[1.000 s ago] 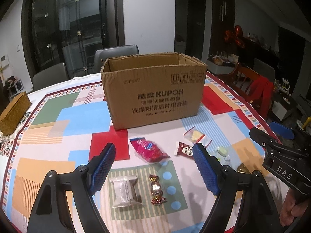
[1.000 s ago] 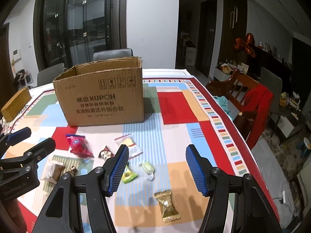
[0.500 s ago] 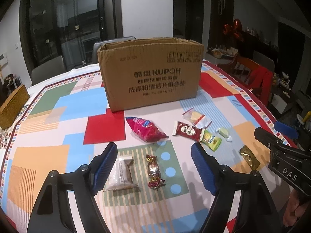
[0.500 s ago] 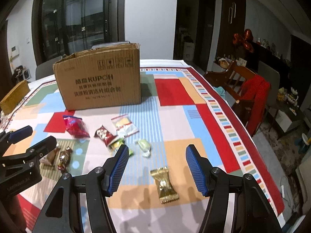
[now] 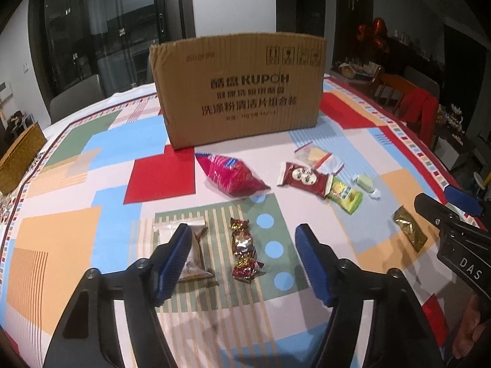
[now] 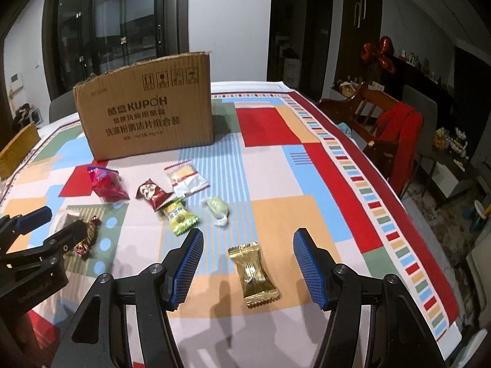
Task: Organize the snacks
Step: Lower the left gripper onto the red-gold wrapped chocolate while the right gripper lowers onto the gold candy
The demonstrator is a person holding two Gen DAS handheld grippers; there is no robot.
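Left wrist view: the left gripper [image 5: 244, 245] hangs over the near part of the table [image 5: 61, 245], its jaws closing, with a red-and-gold twisted candy [image 5: 244, 247] lying on the cloth between them and no pad touching it. A clear-wrapped biscuit packet [image 5: 196, 245] lies just beside that candy, partly hidden behind the gripper's left finger. Farther toward the middle of the table lie a pink snack bag [image 5: 230, 176], a dark red packet [image 5: 302, 179] overlapping a green-yellow packet [image 5: 345, 196], a clear packet with a yellow piece [image 5: 317, 156] and a pale green wrapped sweet [image 5: 365, 182]. A cardboard box [image 5: 242, 89] stands upright behind the snacks, toward the far edge. A woven basket [image 5: 20, 159] sits at the table's left edge.

In the right wrist view, the right gripper [image 6: 248, 263] is held with its jaws moderately apart over the near right part of the table, and a gold wrapped candy [image 6: 253, 271] lies flat on the cloth between the fingers, clear of both pads. The left gripper shows at this view's left edge, by the twisted candy. A wooden chair [image 6: 362, 113] with a red garment [image 6: 402, 141] over it stands off the table's right edge.
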